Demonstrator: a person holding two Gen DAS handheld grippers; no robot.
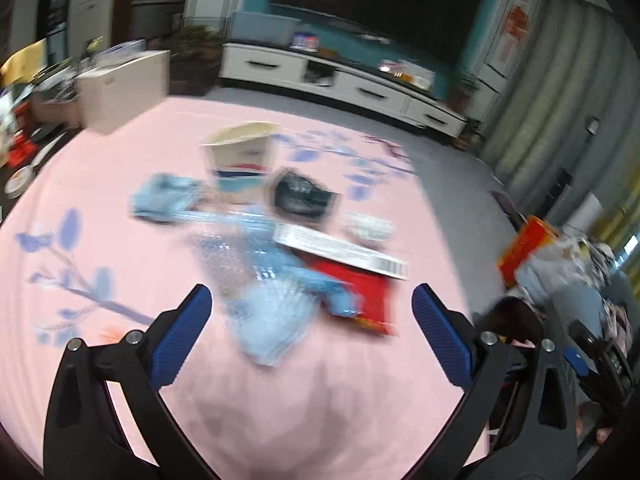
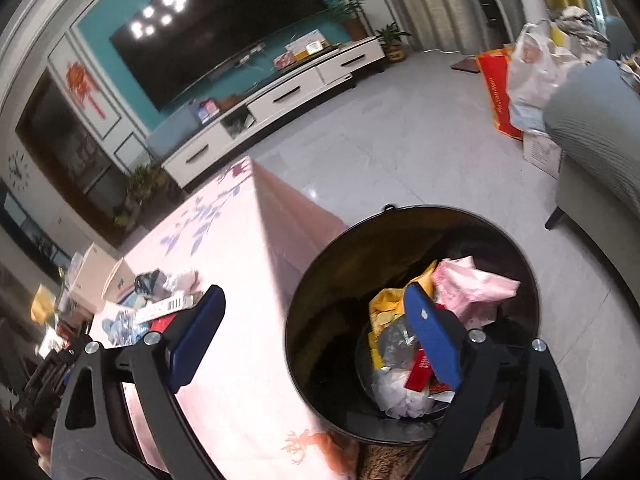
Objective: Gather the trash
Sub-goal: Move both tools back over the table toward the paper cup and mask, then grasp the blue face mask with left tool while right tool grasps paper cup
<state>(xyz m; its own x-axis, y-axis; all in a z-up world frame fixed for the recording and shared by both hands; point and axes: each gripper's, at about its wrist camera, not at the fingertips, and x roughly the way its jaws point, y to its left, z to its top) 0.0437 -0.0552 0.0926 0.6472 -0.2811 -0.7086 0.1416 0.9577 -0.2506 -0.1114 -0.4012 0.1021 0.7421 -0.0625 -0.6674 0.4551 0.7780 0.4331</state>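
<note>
In the blurred left wrist view, my left gripper (image 1: 312, 300) stands open above a heap of trash on the pink tablecloth (image 1: 120, 200): a pale blue plastic wrapper (image 1: 272, 320) just ahead of the fingertips, a red packet (image 1: 360, 292), a white barcoded box (image 1: 344, 252), a paper cup (image 1: 240, 160) and a crumpled black wrapper (image 1: 300, 196). Nothing sits between its fingers. My right gripper (image 2: 316, 300) hangs open over the black trash bin (image 2: 320, 280) beside the table. Inside the bin lie a pink wrapper (image 2: 472, 284), a yellow bag (image 2: 386, 308) and other litter.
A white TV cabinet (image 2: 280, 100) with a large dark screen (image 2: 224, 28) lines the far wall. A grey sofa (image 2: 592, 120), plastic bags (image 2: 532, 64) and a red box (image 2: 496, 92) stand on the tiled floor at the right. Cartons (image 1: 120, 88) stand beyond the table's left.
</note>
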